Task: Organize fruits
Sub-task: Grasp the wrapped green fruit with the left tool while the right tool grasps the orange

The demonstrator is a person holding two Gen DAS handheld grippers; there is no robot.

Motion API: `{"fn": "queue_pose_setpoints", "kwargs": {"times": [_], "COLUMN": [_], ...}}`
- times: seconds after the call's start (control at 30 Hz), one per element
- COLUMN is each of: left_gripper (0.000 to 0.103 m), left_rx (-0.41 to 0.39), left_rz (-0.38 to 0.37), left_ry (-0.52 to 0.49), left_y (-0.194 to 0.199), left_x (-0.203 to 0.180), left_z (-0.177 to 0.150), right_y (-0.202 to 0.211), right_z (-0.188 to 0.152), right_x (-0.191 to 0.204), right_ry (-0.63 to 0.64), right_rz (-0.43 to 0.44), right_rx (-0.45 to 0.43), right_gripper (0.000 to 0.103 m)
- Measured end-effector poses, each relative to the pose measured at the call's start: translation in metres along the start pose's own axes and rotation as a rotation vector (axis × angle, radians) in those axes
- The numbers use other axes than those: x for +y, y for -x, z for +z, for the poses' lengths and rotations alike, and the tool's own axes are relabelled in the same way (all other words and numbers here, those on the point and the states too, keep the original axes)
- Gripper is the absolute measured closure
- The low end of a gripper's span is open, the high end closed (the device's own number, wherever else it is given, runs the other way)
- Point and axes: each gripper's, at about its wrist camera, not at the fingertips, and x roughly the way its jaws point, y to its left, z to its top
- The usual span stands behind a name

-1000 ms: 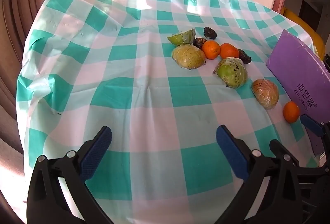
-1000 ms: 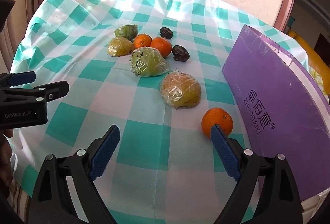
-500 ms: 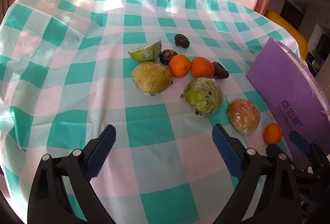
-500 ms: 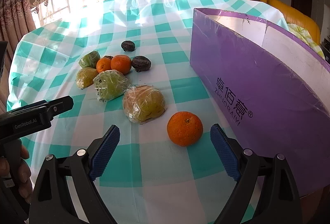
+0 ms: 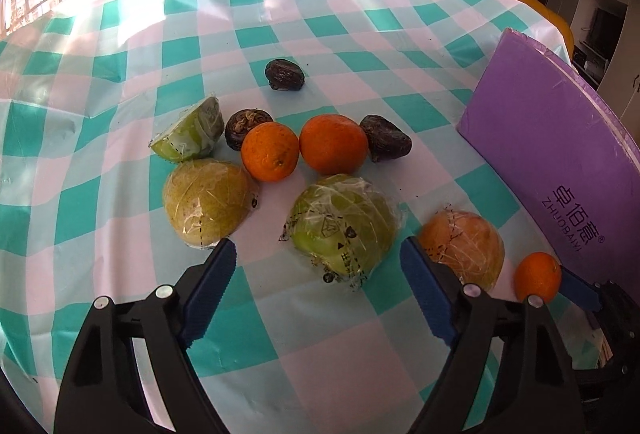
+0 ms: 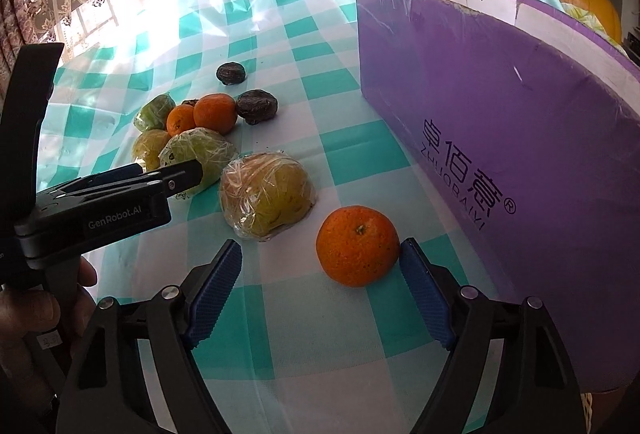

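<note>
Both grippers have been carried in toward the fruit, jaws just narrowing. Between the right gripper point(image 6: 320, 270)'s parted pads an orange point(image 6: 357, 245) is framed, touching the right pad only, beside the purple box point(image 6: 500, 138). Farther left, a wrapped green fruit point(image 5: 344, 226) lies ahead of the left gripper point(image 5: 318, 272), unheld.

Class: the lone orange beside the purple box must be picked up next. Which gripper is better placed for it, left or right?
Right. The right gripper has the lone orange at its open fingers, beside the purple box. The left gripper faces a wrapped green fruit instead.
</note>
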Motion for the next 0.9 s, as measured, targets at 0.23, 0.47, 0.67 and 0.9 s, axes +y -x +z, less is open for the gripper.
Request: {"fn": "queue_pose_setpoints", "kwargs": {"times": [0.23,0.47,0.67,0.9], "left_gripper": [0.021,0.025,0.036,0.039], "left_rx": [0.02,0.016,0.002,0.007], "left_rz": [0.008,0.025,0.015,0.015], "left_ry": [-0.069,-0.115,-0.134,-0.114], "left_y": [-0.019,-0.024,-0.021,-0.014], "left_x": [-0.012,-0.016,-0.021,-0.02], "left_z": [0.004,0.006,0.005,-0.002], "right_y": [-0.005,-0.009,-0.01,-0.011], "right_z": [0.002,0.002,0.002,0.0], "right_x": [-0.003,-0.005,-0.004,-0.001], "right_ry": [-0.001,-0.002,0.007,0.031], "right_rz": [-0.008,-0.015,-0.023,0.004], "right_rx": [0.0,0.009,0.003,0.001], "right_gripper": [0.034,0.041,0.052,0.061]}}
